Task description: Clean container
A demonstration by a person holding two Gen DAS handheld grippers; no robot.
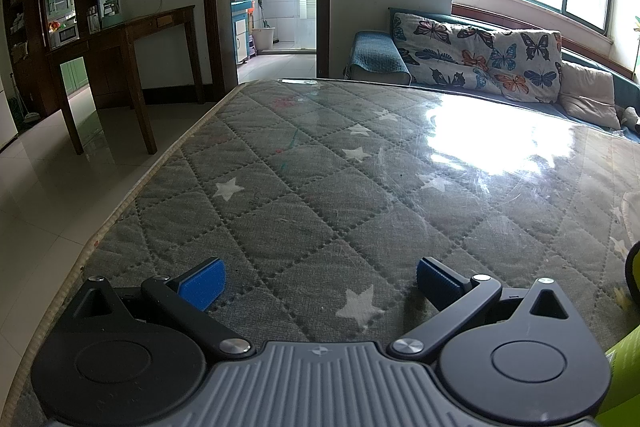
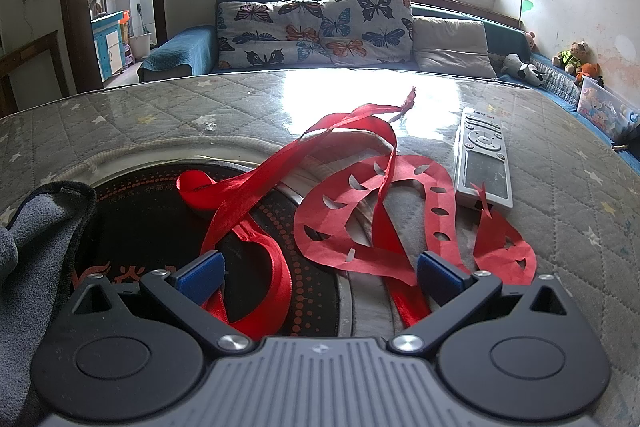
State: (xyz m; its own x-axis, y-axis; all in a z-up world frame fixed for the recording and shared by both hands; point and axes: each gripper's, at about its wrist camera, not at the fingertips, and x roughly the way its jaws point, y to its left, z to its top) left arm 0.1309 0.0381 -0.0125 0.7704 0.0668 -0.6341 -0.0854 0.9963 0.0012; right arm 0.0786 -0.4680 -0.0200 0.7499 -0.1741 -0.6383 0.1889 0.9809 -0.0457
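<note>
my left hand-held gripper (image 1: 320, 285) hangs spread wide over the bare quilted counter (image 1: 304, 163), grasping nothing. my right hand-held gripper (image 2: 320, 277) is also released, above red ribbon (image 2: 248, 203) and paper cutouts (image 2: 400, 203); i cannot tell which thing is the container.

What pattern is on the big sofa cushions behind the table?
Colourful butterflies on a pale ground cover the sofa cushions; the right wrist view shows them best.

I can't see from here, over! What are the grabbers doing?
Left gripper open, over bare table. Right gripper open, empty. No container seen. Red ribbon, paper cutout ahead.
</note>
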